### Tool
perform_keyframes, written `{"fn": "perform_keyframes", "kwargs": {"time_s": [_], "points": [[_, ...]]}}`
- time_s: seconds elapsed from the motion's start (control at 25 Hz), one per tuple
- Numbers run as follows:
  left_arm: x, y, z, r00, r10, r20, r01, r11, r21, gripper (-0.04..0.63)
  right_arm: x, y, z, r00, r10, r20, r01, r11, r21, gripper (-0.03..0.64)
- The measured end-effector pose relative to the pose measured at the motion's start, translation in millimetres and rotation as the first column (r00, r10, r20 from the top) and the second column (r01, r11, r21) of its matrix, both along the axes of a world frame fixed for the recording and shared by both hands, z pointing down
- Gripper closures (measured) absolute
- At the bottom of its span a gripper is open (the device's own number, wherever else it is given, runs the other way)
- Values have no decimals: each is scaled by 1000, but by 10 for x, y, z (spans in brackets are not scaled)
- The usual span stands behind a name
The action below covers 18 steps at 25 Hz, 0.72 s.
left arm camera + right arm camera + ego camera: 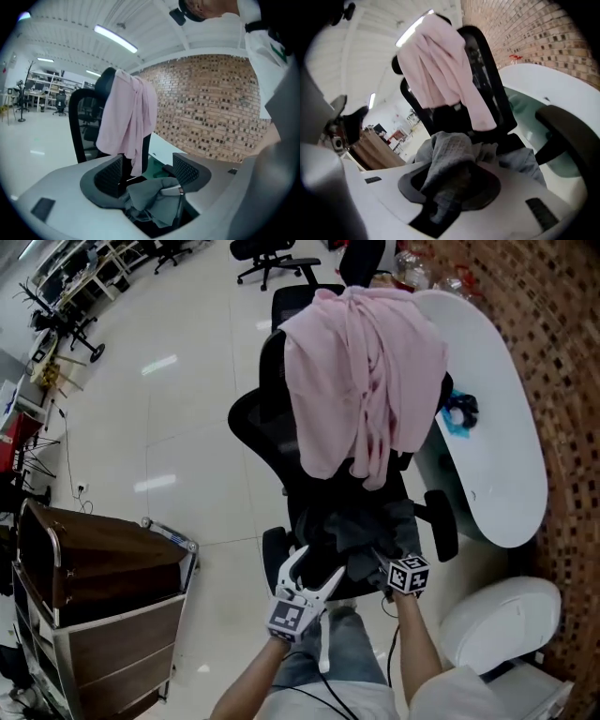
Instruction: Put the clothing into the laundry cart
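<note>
**Right gripper** (450, 185): the jaws are clenched on a fold of the grey garment (361, 526). The waffle-knit cloth bunches up out of the dark ribbed pads.

**Left gripper** (149, 173): released. The jaws stand wide apart, and the grey cloth lies loose and crumpled low between them without touching either pad.

**Grey garment:** heaped on the seat of the chair (258, 418), toward its front edge. The chair is black, with a mesh back and curved armrests.

**Pink garment** (361, 381): thin, soft fabric draped over the top edge of the chair back. It hangs in long folds down both faces.

**Cart** (103, 587): a box of brown panels in a metal tube frame. It stands on the glossy floor (169, 427) to the left of the chair, well apart from both garments.

**Table** (497, 427): white and oval, just beside the chair's right armrest.
</note>
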State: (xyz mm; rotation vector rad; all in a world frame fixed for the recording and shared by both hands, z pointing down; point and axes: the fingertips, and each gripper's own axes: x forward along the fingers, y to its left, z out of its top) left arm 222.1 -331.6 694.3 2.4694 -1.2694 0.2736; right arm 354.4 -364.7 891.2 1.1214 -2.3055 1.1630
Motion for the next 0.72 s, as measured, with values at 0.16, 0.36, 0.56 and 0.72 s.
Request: {"fn": "perform_keyframes", "kwargs": {"time_s": [0.16,0.36,0.56,0.72], "points": [[-120,52,-773,990,-71,-124,76,997,34,275,-101,-87,-1356,993,19,118,-44,976,211,488],[-451,177,-1430,979,-111,-169,134,982,130,275,-256,-114,-2780,985,0,175,-77,897,436,491],[-677,250,-2148,978,-130,-160,170,950,263,275,-256,89,-4032,966,24,259,-178,789,589,492],[-788,335,-2833,969,-104,-222,181,915,361,275,-235,333,-4899,948,-14,317,-219,694,686,492]]}}
